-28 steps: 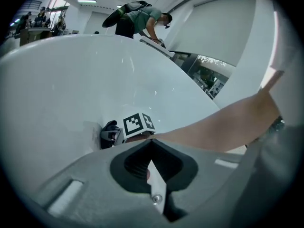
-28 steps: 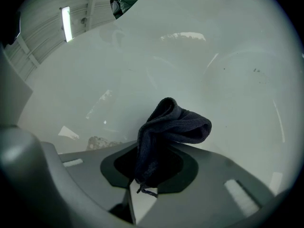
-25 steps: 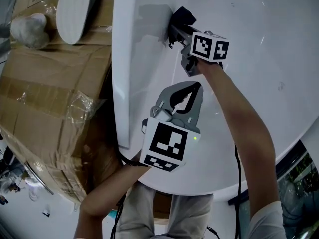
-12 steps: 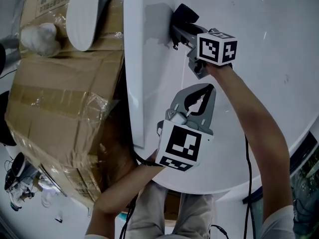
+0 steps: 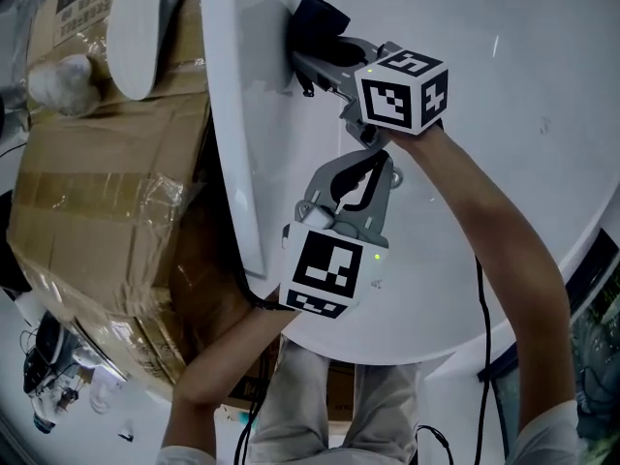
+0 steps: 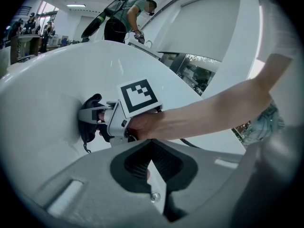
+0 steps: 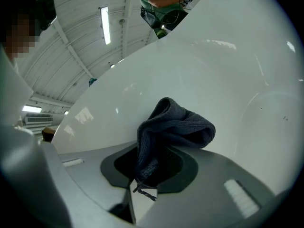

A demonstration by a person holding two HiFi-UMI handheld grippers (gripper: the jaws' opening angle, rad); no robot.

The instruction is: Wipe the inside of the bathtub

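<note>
Right gripper is clamped on a dark cloth, with the jaws closed tight over the bunched fabric. In the right gripper view, the cloth bulges out past the jaw tips and a loose thread hangs below.

The cloth is pressed against the inside wall of the white bathtub, near the rim on the person's left. The right forearm reaches across the tub interior.

Left gripper has its jaws together with nothing between them. It hovers over the tub interior, just behind the right gripper's marker cube and close to the right wrist. The left gripper view looks straight at the right gripper and the cloth on the tub wall.

Outside the tub on the left is a taped cardboard box. A white oval piece and a wrapped bundle sit on top of it.
</note>
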